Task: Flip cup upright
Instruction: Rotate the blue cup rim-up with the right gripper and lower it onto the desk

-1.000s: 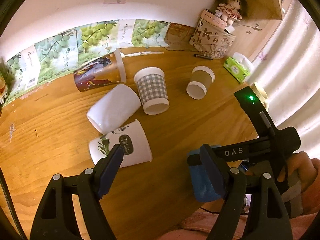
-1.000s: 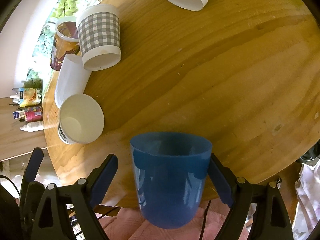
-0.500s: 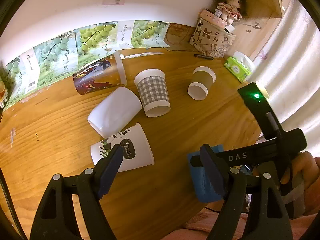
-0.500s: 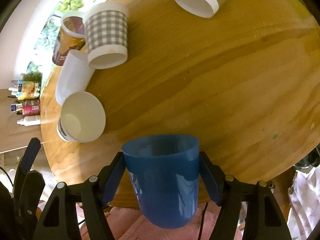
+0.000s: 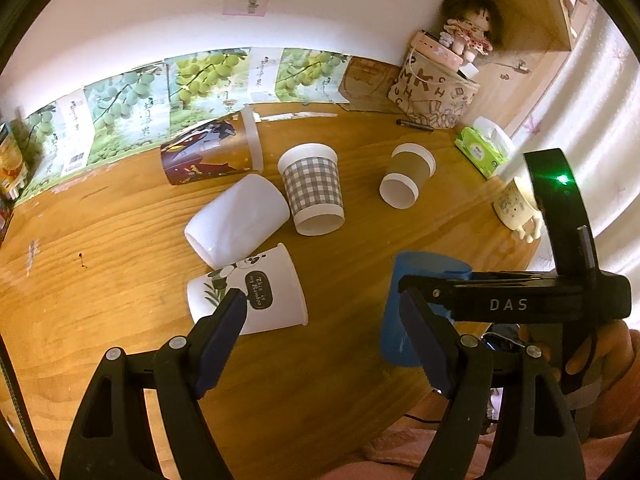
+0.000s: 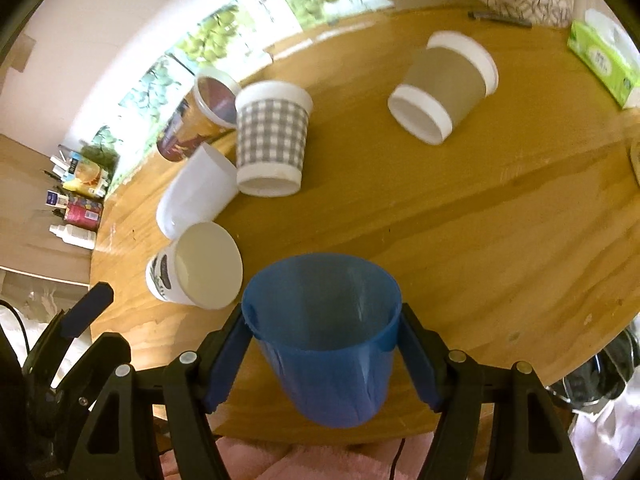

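Observation:
My right gripper is shut on a blue plastic cup, holding it near the rim with its mouth facing up and away, above the near edge of the round wooden table. The blue cup also shows in the left wrist view, held by the right gripper. My left gripper is open and empty, hovering just in front of a white panda-print cup that lies on its side.
Lying on their sides: a plain white cup, a grey checked cup, a brown-sleeved cup and a printed tumbler. A tissue pack, a patterned bag and a small mug stand at the right.
The right gripper has closed on the blue cup, lifted it and tilted it from lying toward upright. The left gripper has barely moved.

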Motion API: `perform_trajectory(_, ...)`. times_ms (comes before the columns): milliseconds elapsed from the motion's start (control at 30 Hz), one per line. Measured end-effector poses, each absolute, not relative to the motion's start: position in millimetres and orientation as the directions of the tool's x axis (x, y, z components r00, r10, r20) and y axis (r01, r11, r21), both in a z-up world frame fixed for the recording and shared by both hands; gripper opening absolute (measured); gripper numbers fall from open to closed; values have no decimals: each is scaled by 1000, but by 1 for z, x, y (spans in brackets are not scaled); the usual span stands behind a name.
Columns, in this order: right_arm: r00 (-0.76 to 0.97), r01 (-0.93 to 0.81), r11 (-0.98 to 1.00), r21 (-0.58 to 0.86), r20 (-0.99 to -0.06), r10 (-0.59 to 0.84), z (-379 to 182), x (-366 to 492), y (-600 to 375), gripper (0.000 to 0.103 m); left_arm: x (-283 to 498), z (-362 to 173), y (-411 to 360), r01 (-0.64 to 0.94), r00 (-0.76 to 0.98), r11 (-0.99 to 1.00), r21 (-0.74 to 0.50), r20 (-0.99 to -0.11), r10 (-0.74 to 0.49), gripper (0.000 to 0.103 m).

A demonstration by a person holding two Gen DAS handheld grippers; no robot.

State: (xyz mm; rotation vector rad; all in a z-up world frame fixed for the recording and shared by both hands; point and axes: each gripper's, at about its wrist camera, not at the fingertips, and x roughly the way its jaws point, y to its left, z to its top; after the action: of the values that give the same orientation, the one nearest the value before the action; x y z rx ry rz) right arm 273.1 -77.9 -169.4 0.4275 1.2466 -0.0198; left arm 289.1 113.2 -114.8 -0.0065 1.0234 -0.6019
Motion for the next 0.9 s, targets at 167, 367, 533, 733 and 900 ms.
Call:
perform_trajectory(167, 421, 215, 941, 260, -895, 151, -159, 269, -79, 71, 289, -114, 121, 440, 389, 852, -285, -795, -466, 82)
perform_trajectory(367, 546, 161, 970, 184, -835, 68, -154, 264, -75, 71, 289, -112, 129, 417, 408, 866, -275, -795, -449, 82)
perform_trajectory(533, 666, 86, 988, 125, -745, 36, -150, 254, -66, 71, 289, -109, 134, 413, 427, 874, -257, -793, -435, 82)
perform_trajectory(733, 749, 3, 994, 113, -659, 73, -150, 243, -56, 71, 290, -107, 138, 418, 442, 877, -238, -790, -425, 82)
perform_trajectory(900, 746, -29, 996, 90, -661, 81, -157, 240, -46, 71, 291, -105, 140, 423, 456, 877, -228, -783, -423, 82)
